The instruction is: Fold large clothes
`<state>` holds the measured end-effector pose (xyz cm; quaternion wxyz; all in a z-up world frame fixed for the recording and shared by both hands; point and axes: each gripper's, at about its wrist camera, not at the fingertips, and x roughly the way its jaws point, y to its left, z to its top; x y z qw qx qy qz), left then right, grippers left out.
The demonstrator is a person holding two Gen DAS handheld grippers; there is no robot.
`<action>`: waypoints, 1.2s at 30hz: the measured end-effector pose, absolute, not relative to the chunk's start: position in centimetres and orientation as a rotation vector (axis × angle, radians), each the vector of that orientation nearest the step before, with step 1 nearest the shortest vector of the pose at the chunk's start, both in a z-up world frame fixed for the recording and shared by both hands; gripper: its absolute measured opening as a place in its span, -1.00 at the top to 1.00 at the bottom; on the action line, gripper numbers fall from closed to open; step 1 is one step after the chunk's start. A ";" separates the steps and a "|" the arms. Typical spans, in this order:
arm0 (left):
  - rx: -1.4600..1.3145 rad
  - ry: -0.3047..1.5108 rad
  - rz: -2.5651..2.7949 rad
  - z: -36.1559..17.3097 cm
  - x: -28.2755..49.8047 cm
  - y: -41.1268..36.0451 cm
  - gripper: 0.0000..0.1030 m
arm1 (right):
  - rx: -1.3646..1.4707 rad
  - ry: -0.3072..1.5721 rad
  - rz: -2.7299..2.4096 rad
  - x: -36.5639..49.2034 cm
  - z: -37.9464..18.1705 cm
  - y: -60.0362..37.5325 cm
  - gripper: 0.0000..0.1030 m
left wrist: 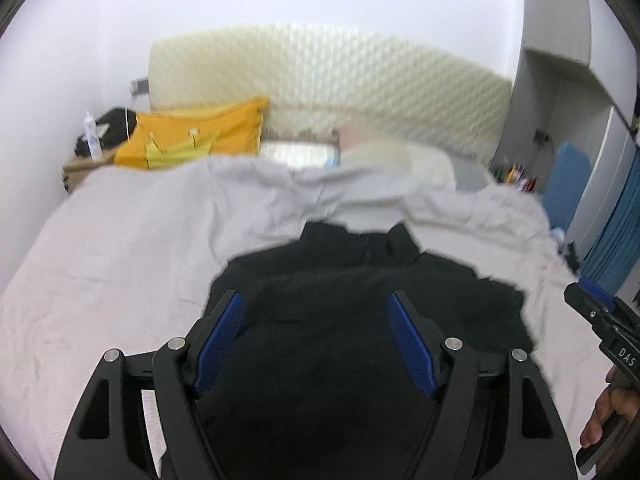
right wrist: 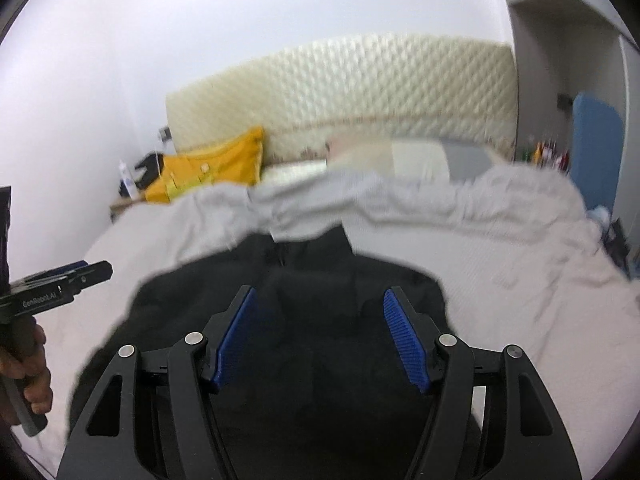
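A black garment (left wrist: 360,288) lies partly folded on the pale bed sheet (left wrist: 120,272), its collar toward the headboard. My left gripper (left wrist: 316,300) is open and empty, hovering above the garment's left part. The right gripper (left wrist: 588,300) shows at the right edge of the left wrist view. In the right wrist view the same black garment (right wrist: 320,280) lies below my right gripper (right wrist: 318,296), which is open and empty above it. The left gripper (right wrist: 92,270) shows at the left edge, held by a hand, over the sheet. Both views are blurred.
A cream quilted headboard (left wrist: 328,76) stands at the far end. An orange pillow (left wrist: 200,136) and a white bottle (left wrist: 91,136) sit at the far left. Pale pillows (left wrist: 384,160) lie by the headboard. A blue panel (left wrist: 568,184) and small items stand at the right.
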<state>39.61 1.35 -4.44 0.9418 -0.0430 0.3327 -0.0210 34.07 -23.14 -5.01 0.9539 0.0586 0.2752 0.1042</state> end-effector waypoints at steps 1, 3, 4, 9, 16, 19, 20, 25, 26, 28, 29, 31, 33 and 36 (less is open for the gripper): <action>-0.094 0.660 -0.049 -2.8 38.4 1.4 -0.46 | 0.116 0.540 0.210 33.2 -3.6 -23.2 -0.31; -0.098 0.622 -0.055 0.2 35.9 1.3 -0.46 | 0.112 0.494 0.212 30.5 0.1 -23.2 -0.31; -0.096 0.608 -0.057 1.4 35.0 1.2 -0.46 | 0.112 0.479 0.214 29.7 1.2 -23.3 -0.31; -0.085 0.517 -0.077 8.5 28.2 0.7 -0.46 | 0.110 0.394 0.221 23.4 8.1 -23.0 -0.32; -0.058 0.440 -0.088 15.1 19.4 0.1 -0.46 | 0.104 0.323 0.230 16.5 13.5 -23.0 -0.36; -0.048 0.420 -0.085 16.6 16.0 0.1 -0.46 | 0.112 0.326 0.238 14.4 14.3 -23.3 -0.36; -0.049 0.420 -0.088 16.8 15.1 0.1 -0.46 | 0.117 0.329 0.237 13.6 14.4 -23.4 -0.36; -0.081 0.470 -0.124 15.3 11.9 0.6 -0.46 | 0.167 0.402 0.243 11.4 12.5 -24.6 -0.44; -0.091 0.484 -0.130 14.5 11.6 0.7 -0.46 | 0.181 0.421 0.247 11.2 11.6 -25.0 -0.44; -0.109 0.521 -0.142 12.5 11.4 1.2 -0.46 | 0.202 0.455 0.246 11.1 9.5 -25.6 -0.44; -0.116 0.539 -0.145 11.5 11.5 1.4 -0.46 | 0.210 0.474 0.235 11.2 8.3 -26.1 -0.44; -0.128 0.588 -0.138 8.5 11.9 2.0 -0.46 | 0.230 0.511 0.213 11.2 5.7 -27.0 -0.44; -0.132 0.630 -0.132 5.6 12.5 2.6 -0.46 | 0.251 0.554 0.199 11.6 3.1 -27.9 -0.44; -0.158 0.698 -0.114 1.0 13.4 4.0 -0.46 | 0.272 0.619 0.176 11.7 -0.9 -29.4 -0.44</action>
